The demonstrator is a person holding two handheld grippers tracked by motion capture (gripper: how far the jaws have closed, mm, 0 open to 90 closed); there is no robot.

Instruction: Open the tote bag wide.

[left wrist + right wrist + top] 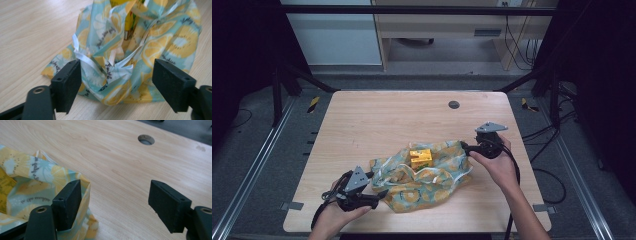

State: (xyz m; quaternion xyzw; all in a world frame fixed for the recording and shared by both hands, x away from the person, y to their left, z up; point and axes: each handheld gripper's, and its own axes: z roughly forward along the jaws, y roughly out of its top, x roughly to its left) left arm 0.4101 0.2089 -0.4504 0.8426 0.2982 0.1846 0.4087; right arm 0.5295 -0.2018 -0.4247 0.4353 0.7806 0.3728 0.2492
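A crumpled plastic bag [427, 177] printed with lemon slices on pale teal lies on the wooden table [377, 117]. A yellow carton [421, 158] sits in its open mouth. My left gripper [379, 184] is at the bag's near-left end and stands open. In the left gripper view the bag [160, 45], with its white ribbon handles [82, 56], bunches between the jaws, and the carton [128, 22] shows behind. My right gripper [465, 146] stands open at the bag's right edge. In the right gripper view its left jaw rests against the bag's rim [86, 195], with bare wood between the jaws.
A round cable hole [454, 104] is in the table's far right part, also seen from the right gripper [146, 139]. Black frame bars and cables surround the table. Bare wood stretches across the far half and the left side.
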